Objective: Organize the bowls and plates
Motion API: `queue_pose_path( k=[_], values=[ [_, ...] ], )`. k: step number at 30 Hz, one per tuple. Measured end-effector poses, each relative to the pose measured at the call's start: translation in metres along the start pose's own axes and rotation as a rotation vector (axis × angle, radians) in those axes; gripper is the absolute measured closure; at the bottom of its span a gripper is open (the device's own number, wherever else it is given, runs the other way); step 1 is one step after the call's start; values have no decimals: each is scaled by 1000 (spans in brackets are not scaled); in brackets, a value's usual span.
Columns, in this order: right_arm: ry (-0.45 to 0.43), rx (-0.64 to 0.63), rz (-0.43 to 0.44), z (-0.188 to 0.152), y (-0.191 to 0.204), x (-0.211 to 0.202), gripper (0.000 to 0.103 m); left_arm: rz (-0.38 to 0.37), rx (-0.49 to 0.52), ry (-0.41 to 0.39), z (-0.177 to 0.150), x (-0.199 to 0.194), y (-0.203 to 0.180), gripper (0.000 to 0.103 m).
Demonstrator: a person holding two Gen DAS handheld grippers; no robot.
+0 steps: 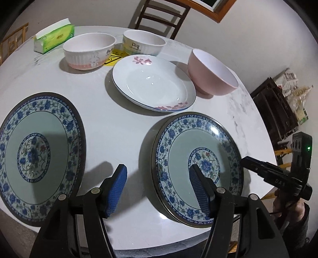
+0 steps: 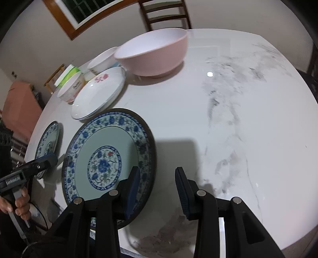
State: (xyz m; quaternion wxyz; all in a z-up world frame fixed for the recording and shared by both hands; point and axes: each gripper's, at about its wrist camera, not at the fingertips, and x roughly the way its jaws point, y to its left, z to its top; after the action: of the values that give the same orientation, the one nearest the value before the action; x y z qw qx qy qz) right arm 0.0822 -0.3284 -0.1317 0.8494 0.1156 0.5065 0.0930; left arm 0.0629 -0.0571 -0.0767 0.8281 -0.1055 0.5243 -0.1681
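On white marble table (image 2: 238, 119), wooden chair (image 1: 159, 17) behind

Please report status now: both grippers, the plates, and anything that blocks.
Left gripper open, empty, straddling left rim of near blue plate. Right gripper open, empty, at its right rim. Nothing in the way.

Two blue-flowered plates (image 1: 39, 156) (image 1: 198, 168) lie flat near the counter's edge; behind them a white plate (image 1: 153, 83), a pink bowl (image 1: 212, 72) and two ribbed bowls (image 1: 89, 51) (image 1: 144, 44).
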Motion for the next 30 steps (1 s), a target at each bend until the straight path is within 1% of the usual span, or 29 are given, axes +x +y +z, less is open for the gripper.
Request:
queue_pose_path(
  k=[4,7,10,13,14,19,24,27,30],
  values=[
    [-14,39,-23,-4,2,1,66,6,57,22,-2,4,-1,42],
    [-16,38,-54,-6,9,0,66,2,88,31,-3,5,-1,42],
    [-19,47,-89,-7,15,-2,66,-18,121,35,-3,6,-1,42],
    [-24,67,-99,-7,17,-3,66,-45,122,43,-2,7,2,42],
    [-23,75,-114,-7,18,-4,66,-51,125,46,-1,8,3,42],
    [-29,69,-152,-7,21,-7,66,-85,132,55,4,8,10,42],
    [-3,47,-150,-4,23,-1,66,-87,155,67,7,10,10,42],
    [16,35,-138,0,20,4,66,-93,128,66,8,11,13,42],
    [32,19,-106,1,18,7,66,-95,104,65,9,14,13,42]
  ],
)
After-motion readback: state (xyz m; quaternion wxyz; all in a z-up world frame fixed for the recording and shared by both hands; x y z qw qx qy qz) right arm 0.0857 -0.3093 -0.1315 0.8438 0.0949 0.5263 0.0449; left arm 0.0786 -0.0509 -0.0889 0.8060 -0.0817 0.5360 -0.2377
